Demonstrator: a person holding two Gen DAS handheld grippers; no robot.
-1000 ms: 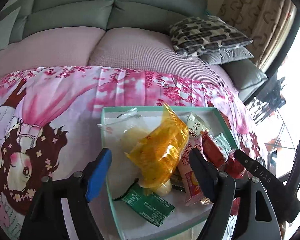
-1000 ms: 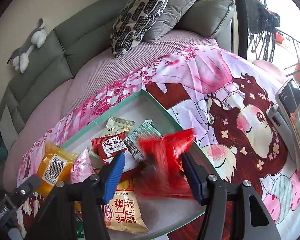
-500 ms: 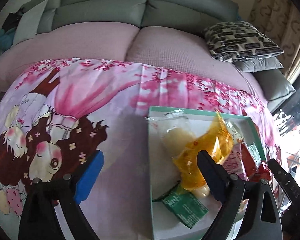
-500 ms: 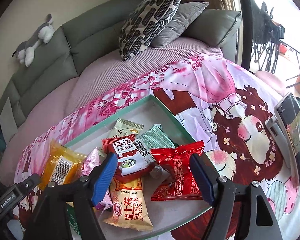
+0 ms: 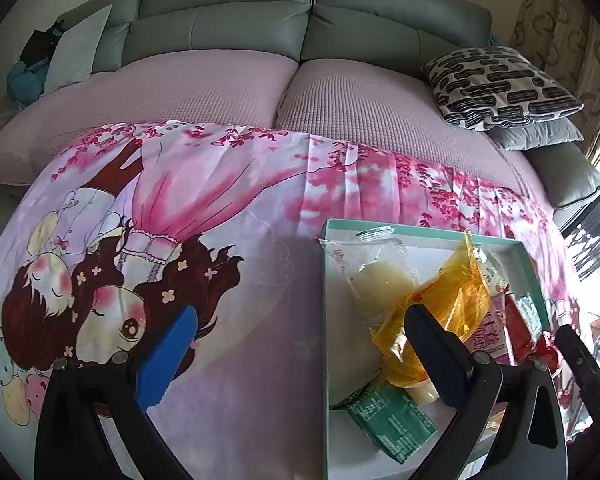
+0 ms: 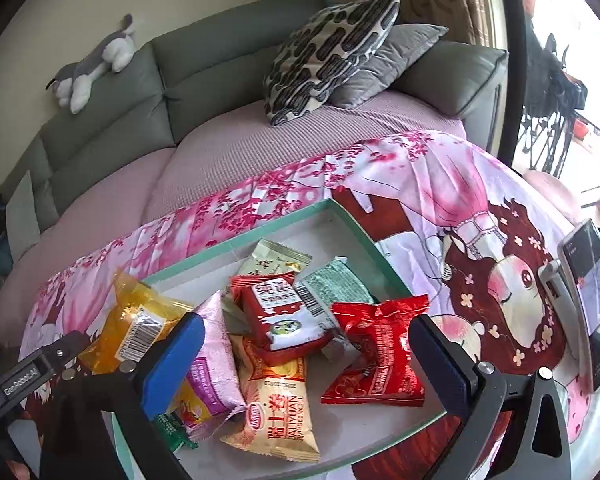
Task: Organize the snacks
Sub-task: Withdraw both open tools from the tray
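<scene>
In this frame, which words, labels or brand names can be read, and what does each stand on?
"DALIYUAN SWISS ROLL": cream and orange snack packet in the green-rimmed tray, printed sideways.
"GenRobot.AI": black bar of the left gripper, seen from the right wrist camera.
Chinese characters on the red and white packet: too blurred to read.
Barcode digits on the orange packet: too small.

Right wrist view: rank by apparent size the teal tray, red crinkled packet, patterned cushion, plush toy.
1. teal tray
2. patterned cushion
3. red crinkled packet, though it is nearer the camera than the cushion, so this order is unsure
4. plush toy
</scene>
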